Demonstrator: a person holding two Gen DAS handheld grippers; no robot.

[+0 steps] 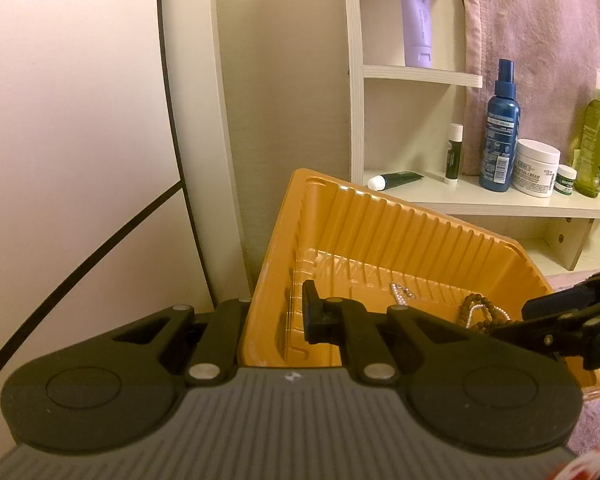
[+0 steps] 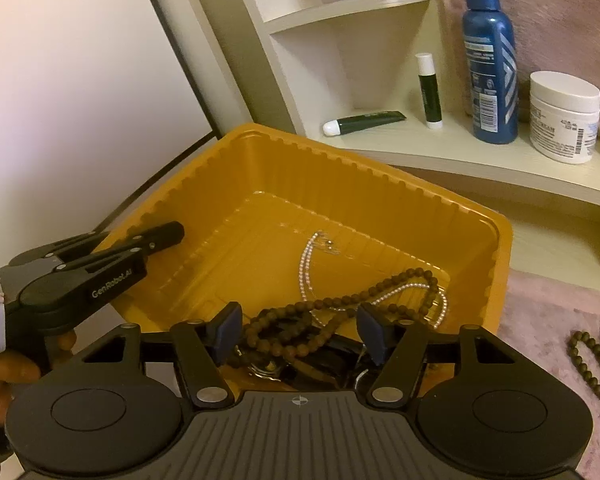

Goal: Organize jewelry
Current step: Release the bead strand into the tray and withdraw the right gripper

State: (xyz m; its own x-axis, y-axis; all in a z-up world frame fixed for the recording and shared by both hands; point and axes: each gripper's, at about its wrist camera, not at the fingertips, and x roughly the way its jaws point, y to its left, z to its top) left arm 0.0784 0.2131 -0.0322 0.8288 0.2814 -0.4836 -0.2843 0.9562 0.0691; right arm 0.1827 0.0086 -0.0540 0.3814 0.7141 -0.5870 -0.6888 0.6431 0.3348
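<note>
with right jaws [image 2: 298, 334] released over beads [image 2: 340, 304] in tray [image 2: 500, 240], lift straight out; left jaws [image 1: 276, 316] clenched on tray rim, steadying

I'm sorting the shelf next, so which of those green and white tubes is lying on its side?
The dark green tube with the white cap at the shelf's left end, nearest the yellow tray, lies flat. The small green stick beside it stands upright.

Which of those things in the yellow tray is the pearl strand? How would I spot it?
Start at the yellow tray below the white shelf of bottles. On its floor, behind the heap of brown wooden beads, lies the pearl strand, a thin doubled line running toward the far wall. Its beads are tiny and white, while the brown ones are larger and dark.
</note>
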